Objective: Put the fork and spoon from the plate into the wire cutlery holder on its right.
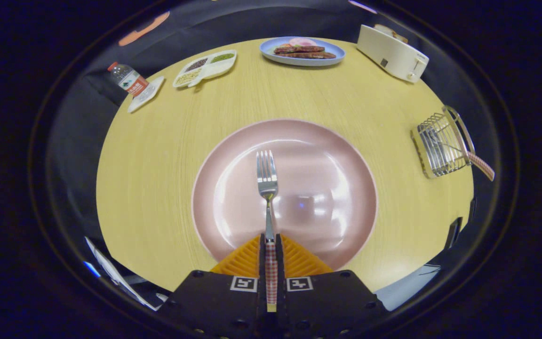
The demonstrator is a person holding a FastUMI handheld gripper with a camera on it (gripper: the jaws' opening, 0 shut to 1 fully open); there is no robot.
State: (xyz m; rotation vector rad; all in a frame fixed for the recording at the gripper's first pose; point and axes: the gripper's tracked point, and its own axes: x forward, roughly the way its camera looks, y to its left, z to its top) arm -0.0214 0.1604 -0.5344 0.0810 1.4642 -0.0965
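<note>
My gripper (270, 242) is shut on the red-and-white checked handle of a steel fork (267, 183), both orange ribbed fingers (245, 261) pressing on it. The fork points straight ahead over the big pink plate (346, 155), tines toward the far rim; I cannot tell whether it touches the plate. To the plate's right stands the wire cutlery holder (440, 143). Another checked handle (482, 165) sticks out of it, which looks like the spoon's.
On the round wooden table (158, 155), beyond the plate, stand a blue plate of food (301, 52), a white divided dish of grains (205, 68), a water bottle on a small tray (132, 84) and a white toaster (393, 52).
</note>
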